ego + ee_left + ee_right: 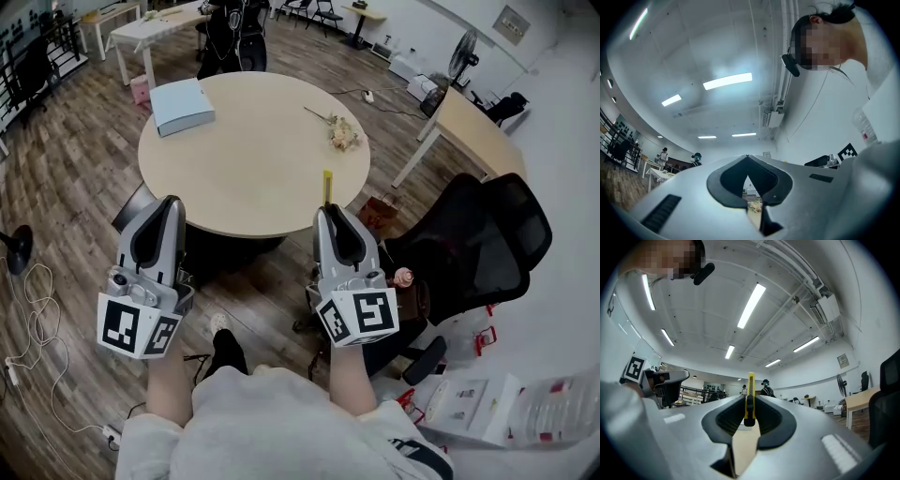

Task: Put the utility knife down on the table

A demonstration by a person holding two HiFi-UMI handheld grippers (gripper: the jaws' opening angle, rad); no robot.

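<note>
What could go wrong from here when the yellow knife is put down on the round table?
1. The right gripper pinches the utility knife by one end only, and the rest stands out past the jaws, so it may pivot or slip.
2. The gripper hovers about the near rim of the table. If released here, the knife might drop to the floor.

Illumination: bright, supplied by ceiling light strips point(751, 305).
Glare: the strips were blown out white.
Shadows: a soft one was cast beneath the round table point(253, 155).
Distortion: fisheye bending and dark corners were recorded in both gripper views.
</note>
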